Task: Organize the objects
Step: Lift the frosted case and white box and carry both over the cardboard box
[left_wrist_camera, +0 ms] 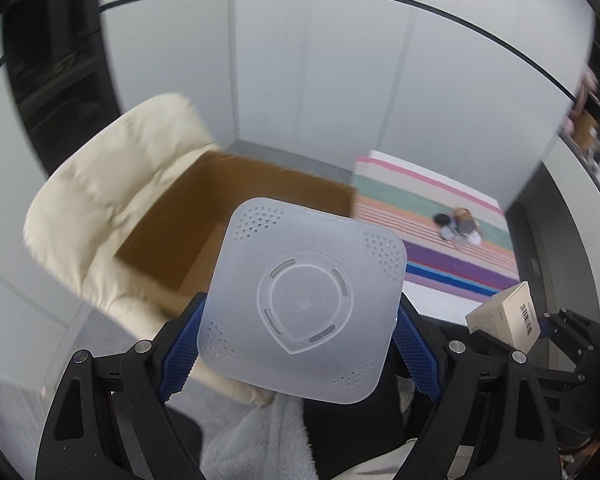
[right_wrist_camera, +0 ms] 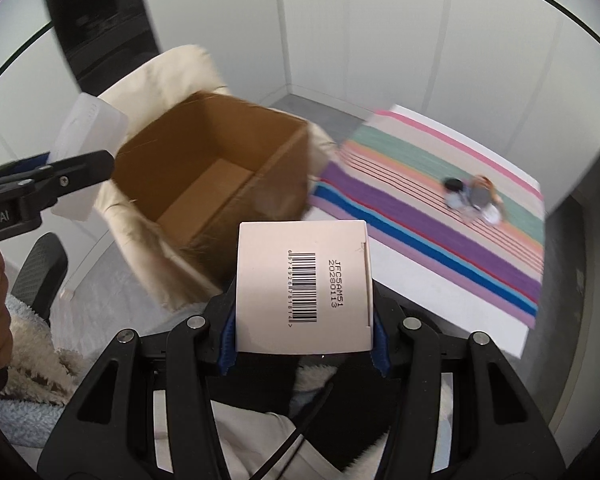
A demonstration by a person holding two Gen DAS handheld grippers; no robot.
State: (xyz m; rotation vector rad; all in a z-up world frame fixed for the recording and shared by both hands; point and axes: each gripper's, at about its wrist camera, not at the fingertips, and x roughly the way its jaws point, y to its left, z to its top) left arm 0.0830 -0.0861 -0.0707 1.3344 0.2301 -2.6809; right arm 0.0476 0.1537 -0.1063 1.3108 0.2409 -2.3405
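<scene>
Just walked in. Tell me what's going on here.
A person holds two grippers. The left gripper is shut on a frosted translucent square plastic container; the right gripper is shut on a small white cardboard carton with a barcode. Both hang near an open brown cardboard box that sits on a cream cushioned chair.

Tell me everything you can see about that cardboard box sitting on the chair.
The cardboard box is plain brown corrugated card, open at the top, and its visible inside holds nothing, with a lighter panel on the floor. It sits tilted on a cream cushioned chair whose padding surrounds it. Neither claw touches it: the left claw holds a translucent container and the right claw a small white carton, both short of the box.
</scene>
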